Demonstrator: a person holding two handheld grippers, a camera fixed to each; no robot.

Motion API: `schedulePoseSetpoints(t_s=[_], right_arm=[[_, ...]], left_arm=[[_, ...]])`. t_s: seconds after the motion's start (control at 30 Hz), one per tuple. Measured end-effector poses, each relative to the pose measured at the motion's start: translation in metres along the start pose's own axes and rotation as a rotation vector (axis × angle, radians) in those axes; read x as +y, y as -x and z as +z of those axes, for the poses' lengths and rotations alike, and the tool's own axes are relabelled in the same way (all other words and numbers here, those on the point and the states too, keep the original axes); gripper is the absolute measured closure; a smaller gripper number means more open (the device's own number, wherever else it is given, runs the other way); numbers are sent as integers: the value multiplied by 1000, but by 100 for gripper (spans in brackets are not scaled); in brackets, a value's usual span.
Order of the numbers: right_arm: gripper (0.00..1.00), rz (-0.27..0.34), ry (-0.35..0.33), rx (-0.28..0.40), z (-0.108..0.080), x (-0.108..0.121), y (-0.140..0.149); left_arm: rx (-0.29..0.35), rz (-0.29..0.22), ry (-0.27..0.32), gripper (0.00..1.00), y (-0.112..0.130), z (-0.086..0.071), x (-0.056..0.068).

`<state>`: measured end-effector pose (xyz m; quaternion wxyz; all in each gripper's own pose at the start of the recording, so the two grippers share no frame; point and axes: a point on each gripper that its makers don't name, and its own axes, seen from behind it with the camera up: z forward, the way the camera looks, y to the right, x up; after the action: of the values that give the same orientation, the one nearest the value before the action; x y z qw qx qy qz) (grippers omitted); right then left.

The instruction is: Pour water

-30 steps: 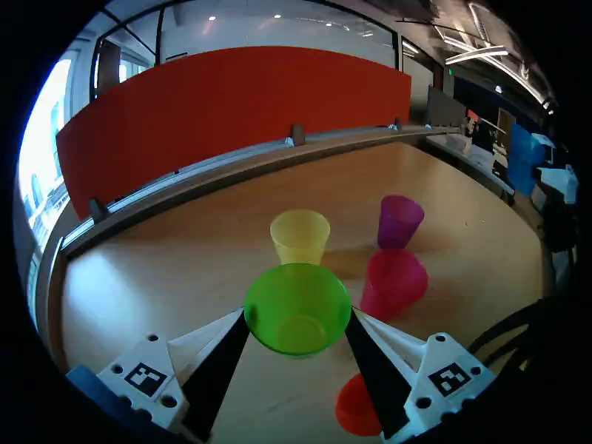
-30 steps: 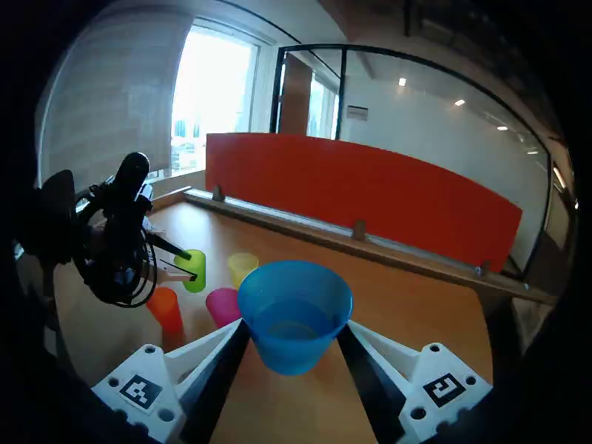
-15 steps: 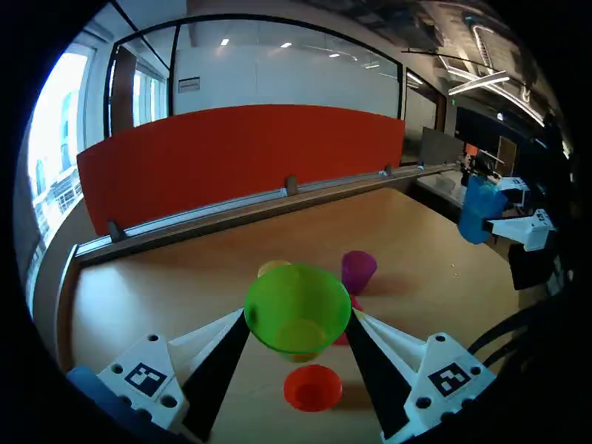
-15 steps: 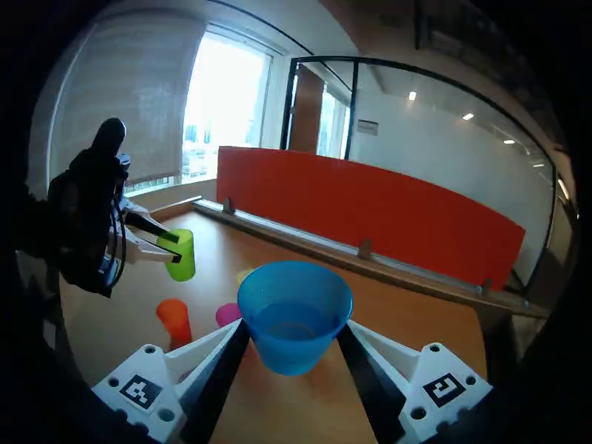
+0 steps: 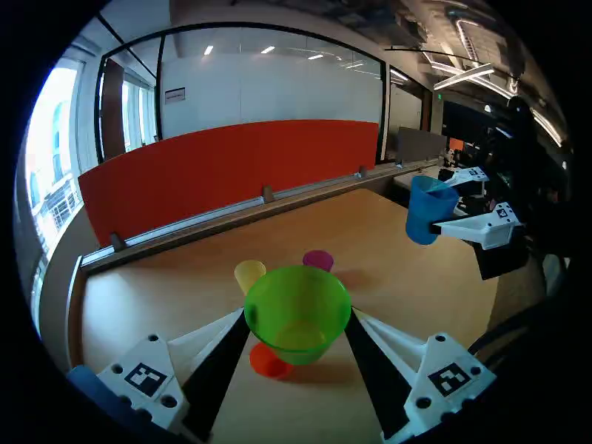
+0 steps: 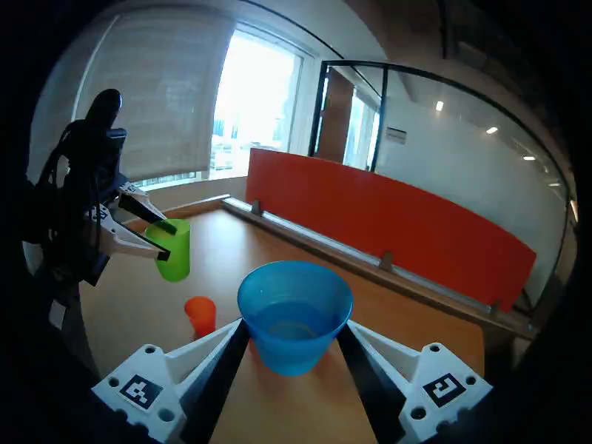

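My left tongs [image 5: 297,320] have lifted the green cup [image 5: 297,305], pinched, well above the worktop [image 5: 422,277]. My right tongs [image 6: 294,325] pinch the blue cup [image 6: 294,311], water [image 6: 292,331] inside, now nearer. Pouring looks close.

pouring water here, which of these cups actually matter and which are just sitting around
In the job:
- blue cup with water in it, held in the right gripper
- green cup, held in the left gripper

Just lying about:
- orange cup
- yellow cup
- purple cup

All three stand on the table.
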<state>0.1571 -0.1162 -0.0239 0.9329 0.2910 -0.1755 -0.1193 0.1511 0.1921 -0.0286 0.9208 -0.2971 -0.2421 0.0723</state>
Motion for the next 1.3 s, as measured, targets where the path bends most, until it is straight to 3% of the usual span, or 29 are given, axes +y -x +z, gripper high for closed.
schedulePoseSetpoints(t_s=[0.23, 0.47, 0.9, 1.1, 1.3], right_arm=[[15, 1, -40, -4, -13, -14, -6], [15, -21, -77, -23, -24, -27, -7], [15, -8, -123, -33, -32, -43, -15], [15, -44, -141, -35, -32, -49, -18], [15, -120, -148, -29, -30, -54, -25]], left_arm=[[31, 6, 11, 13, -1, -25, 26], [46, -13, 27, 13, -3, -38, 46], [61, -24, 73, 13, -5, -49, 78], [47, -16, 98, 13, -2, -50, 88], [47, 0, 121, 13, -5, -49, 97]])
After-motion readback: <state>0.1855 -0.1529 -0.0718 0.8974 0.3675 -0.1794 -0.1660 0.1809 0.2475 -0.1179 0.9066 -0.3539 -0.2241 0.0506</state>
